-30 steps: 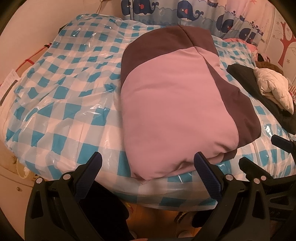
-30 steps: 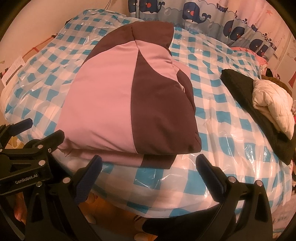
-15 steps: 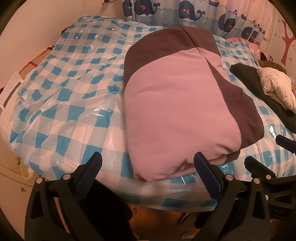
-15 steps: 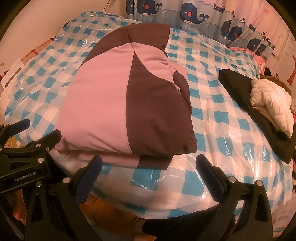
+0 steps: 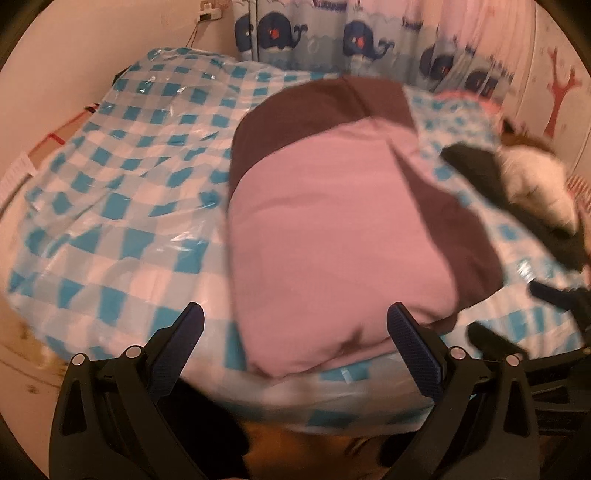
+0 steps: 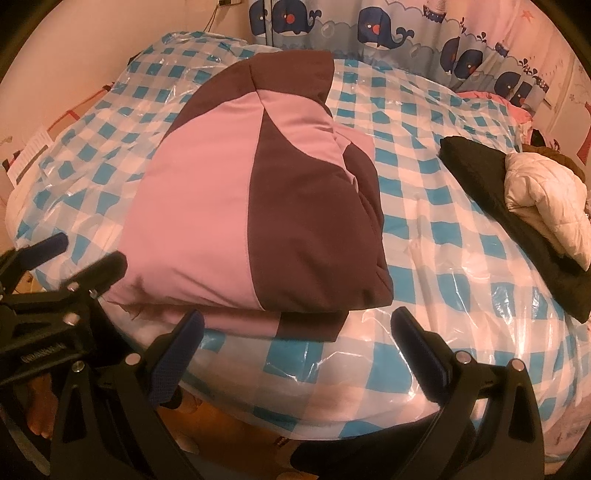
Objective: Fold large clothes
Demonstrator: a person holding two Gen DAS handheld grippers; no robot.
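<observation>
A pink and dark brown jacket [image 5: 332,229] [image 6: 236,199] lies folded into a thick block on the bed, its near end close to the bed's front edge. My left gripper [image 5: 295,328] hovers open just short of that near end, holding nothing. My right gripper [image 6: 295,332] is open too, empty, in front of the jacket's brown near corner. The left gripper [image 6: 59,258] also shows at the left edge of the right wrist view, and the right gripper [image 5: 517,314] at the right of the left wrist view.
The bed is covered by a blue and white checked sheet [image 6: 436,229] under clear plastic. A black garment [image 6: 487,184] with a cream quilted jacket [image 6: 546,206] on it lies at the right. A whale-print curtain [image 6: 369,29] hangs behind. A wall [image 5: 74,55] runs along the left.
Both grippers stay open and empty. The left wrist view has shifted and blurred with motion, and the jacket's near end now sits a little lower between its fingers. The jacket has not moved.
</observation>
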